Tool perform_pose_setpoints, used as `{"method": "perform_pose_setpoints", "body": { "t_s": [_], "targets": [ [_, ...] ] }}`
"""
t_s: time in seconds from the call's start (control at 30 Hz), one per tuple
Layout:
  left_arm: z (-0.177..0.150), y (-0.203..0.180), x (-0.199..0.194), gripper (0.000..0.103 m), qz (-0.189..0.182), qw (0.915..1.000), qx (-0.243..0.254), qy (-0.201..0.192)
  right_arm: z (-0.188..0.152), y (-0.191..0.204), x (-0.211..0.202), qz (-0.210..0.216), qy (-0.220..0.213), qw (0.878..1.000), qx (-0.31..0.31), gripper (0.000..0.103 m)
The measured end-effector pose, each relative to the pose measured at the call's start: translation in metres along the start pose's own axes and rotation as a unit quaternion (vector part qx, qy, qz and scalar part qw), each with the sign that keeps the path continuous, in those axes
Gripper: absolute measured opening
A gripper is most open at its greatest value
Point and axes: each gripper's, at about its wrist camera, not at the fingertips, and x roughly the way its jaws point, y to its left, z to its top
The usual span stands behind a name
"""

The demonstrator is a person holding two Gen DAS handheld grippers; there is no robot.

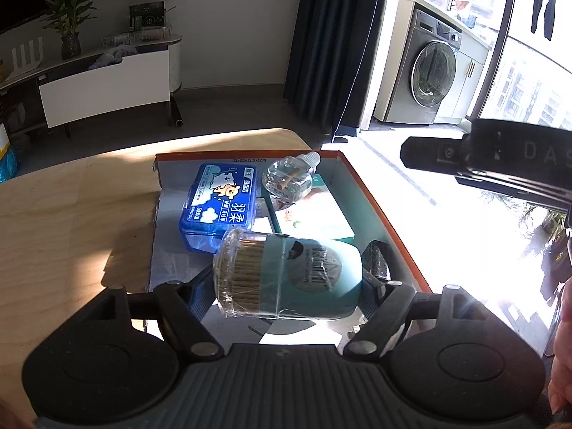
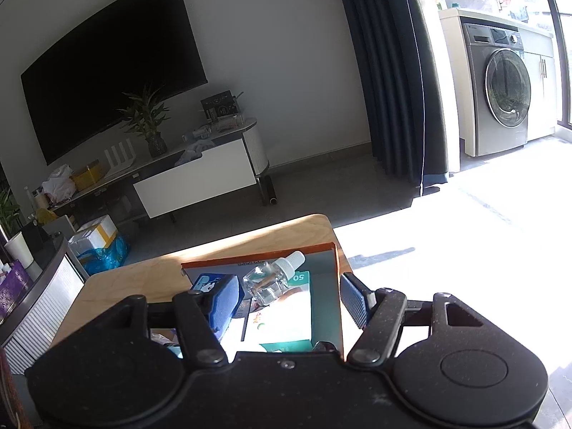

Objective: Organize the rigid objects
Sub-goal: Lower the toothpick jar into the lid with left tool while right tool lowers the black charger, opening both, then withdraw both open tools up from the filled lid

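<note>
My left gripper (image 1: 287, 275) is shut on a clear jar of wooden sticks (image 1: 257, 271) with a teal label, held sideways just above the orange-rimmed cardboard box (image 1: 389, 228). Inside the box lie a blue plastic case (image 1: 220, 203), a clear bottle with a white cap (image 1: 286, 175) and a white-and-green carton (image 1: 314, 214). My right gripper (image 2: 289, 300) hovers over the box's right side (image 2: 338, 286), open, its blue pads (image 2: 225, 300) touching nothing. Below it lie the bottle (image 2: 268, 282), the carton (image 2: 289, 318) and the blue case (image 2: 205, 282). The right gripper (image 1: 414, 155) also shows side-on in the left wrist view.
The box sits at the far right corner of a wooden table (image 1: 71, 214), with sunlit floor beyond the edge. A hand (image 1: 563, 339) shows at the right. Farther off stand a TV cabinet (image 2: 200, 178), a dark curtain (image 2: 386, 89) and a washing machine (image 2: 504, 89).
</note>
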Motion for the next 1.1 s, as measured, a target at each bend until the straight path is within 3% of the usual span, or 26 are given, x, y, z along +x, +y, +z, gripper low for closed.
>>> {"method": "perform_pose_setpoints", "body": {
  "t_s": [0.23,0.43,0.67,1.1],
  "targets": [
    [0.000,-0.013,0.005,0.079,-0.007,0.9998,0.015,0.006,-0.005,-0.004,-0.020,0.000,-0.010,1.000,0.007,0.079],
    [0.000,-0.019,-0.010,0.092,0.010,0.9996,0.025,-0.012,-0.009,-0.005,-0.033,-0.001,-0.018,1.000,0.005,0.082],
    [-0.003,-0.019,-0.036,0.103,0.042,0.9987,0.004,-0.027,-0.016,-0.002,-0.055,0.000,-0.023,1.000,-0.004,0.086],
    [-0.044,-0.022,-0.083,0.103,0.070,0.9971,-0.014,-0.026,-0.058,-0.003,-0.102,0.000,0.002,1.000,-0.016,0.090]
  ]
}}
